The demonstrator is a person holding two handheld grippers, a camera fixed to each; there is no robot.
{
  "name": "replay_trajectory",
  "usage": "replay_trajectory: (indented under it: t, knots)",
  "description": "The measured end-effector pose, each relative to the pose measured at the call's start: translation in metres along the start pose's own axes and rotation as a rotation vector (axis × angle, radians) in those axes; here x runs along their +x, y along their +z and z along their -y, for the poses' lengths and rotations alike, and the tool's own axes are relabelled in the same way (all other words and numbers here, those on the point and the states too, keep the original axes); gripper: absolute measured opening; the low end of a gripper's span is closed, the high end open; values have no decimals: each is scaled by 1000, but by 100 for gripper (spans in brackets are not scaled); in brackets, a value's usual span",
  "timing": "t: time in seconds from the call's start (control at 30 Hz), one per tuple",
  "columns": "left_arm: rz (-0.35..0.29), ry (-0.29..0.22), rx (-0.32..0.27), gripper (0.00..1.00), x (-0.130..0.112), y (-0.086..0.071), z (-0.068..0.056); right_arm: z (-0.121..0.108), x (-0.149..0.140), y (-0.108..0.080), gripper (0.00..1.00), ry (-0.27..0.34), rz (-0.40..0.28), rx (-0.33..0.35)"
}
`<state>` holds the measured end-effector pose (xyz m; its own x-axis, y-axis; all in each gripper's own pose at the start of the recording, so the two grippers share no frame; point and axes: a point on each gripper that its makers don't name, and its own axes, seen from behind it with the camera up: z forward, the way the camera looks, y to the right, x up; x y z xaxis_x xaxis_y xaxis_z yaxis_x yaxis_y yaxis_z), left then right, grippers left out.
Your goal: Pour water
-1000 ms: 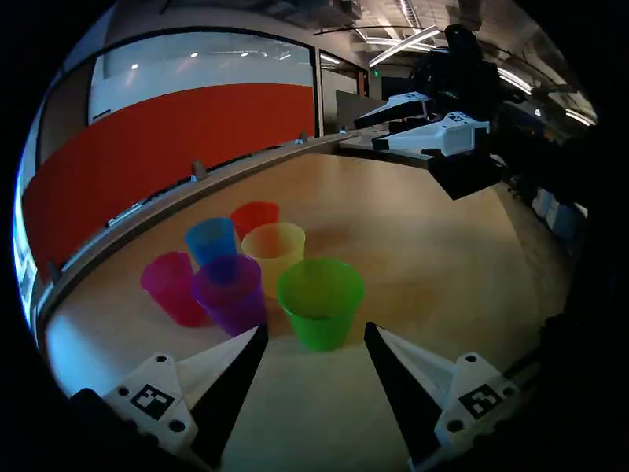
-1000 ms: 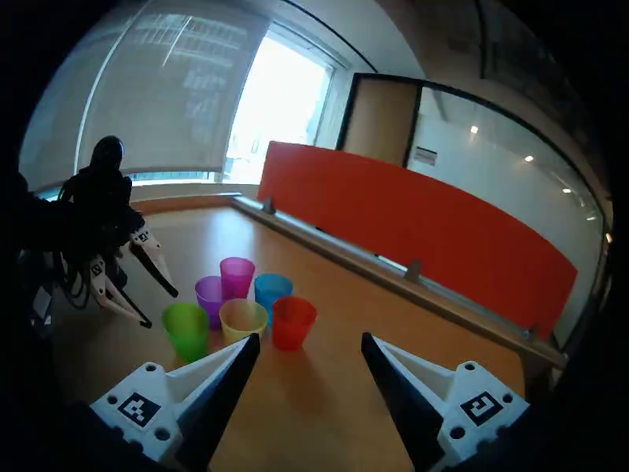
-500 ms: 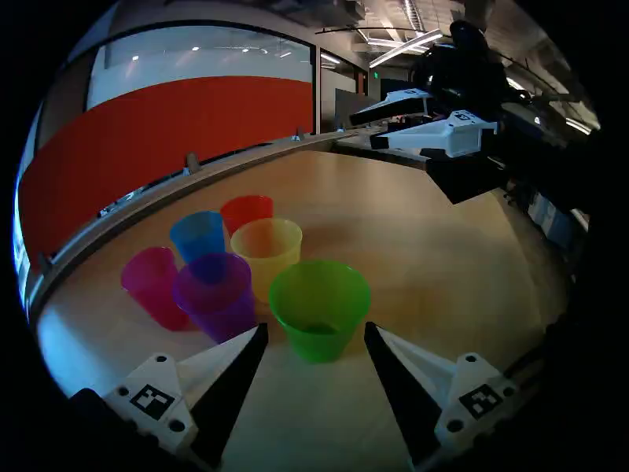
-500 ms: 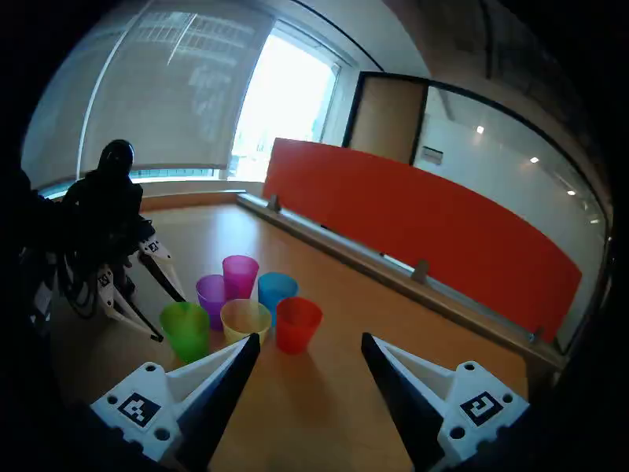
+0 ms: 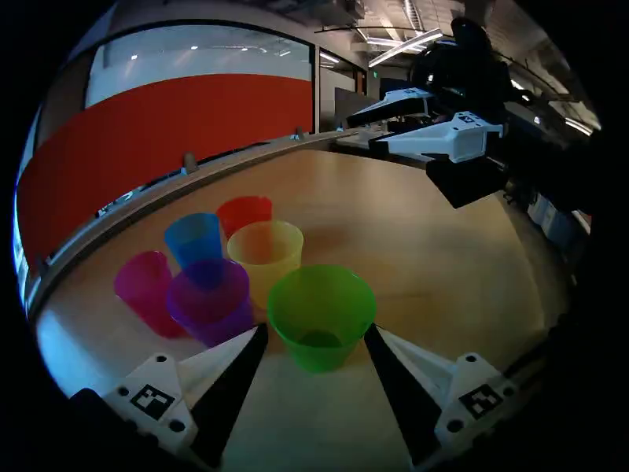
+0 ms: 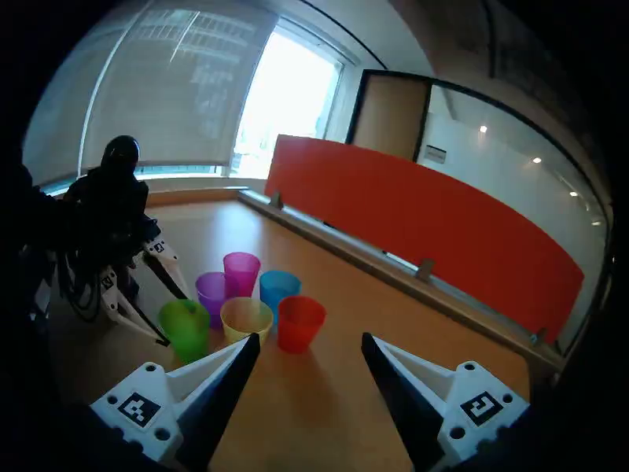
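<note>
Six plastic cups stand clustered on the wooden table (image 5: pixel 440 259): green (image 5: pixel 321 315), yellow (image 5: pixel 266 245), red (image 5: pixel 244 212), blue (image 5: pixel 193 236), purple (image 5: pixel 208 295) and pink (image 5: pixel 141 283). My left gripper (image 5: pixel 314 330) is open, its fingertips level with the green cup's sides, one on each side. In the right gripper view its fingers (image 6: pixel 167 267) flank the green cup (image 6: pixel 183 326). My right gripper (image 6: pixel 310 338) is open and empty, a short way before the red cup (image 6: pixel 301 322). It hangs above the table's far side (image 5: pixel 362 134).
A long orange partition (image 5: pixel 157 134) with a metal rail runs along the table's far edge behind the cups. A bright window (image 6: pixel 283 110) lies beyond. A person in dark clothing (image 6: pixel 102 212) holds the left gripper. Bare tabletop spreads to the right of the cups (image 6: pixel 354 299).
My left gripper has advanced toward the green cup, which now sits larger and between the fingertips. The right gripper has shifted only slightly.
</note>
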<state>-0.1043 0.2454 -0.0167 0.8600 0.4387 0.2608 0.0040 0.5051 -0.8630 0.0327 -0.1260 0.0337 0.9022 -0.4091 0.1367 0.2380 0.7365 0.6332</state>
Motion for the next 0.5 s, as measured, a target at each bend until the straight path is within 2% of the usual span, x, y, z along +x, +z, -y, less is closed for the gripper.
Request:
replay_trajectory:
  t: [0.5]
  knots:
    - [15, 45, -4, 91, 9, 11, -2, 5, -1, 6, 100, -7, 0, 13]
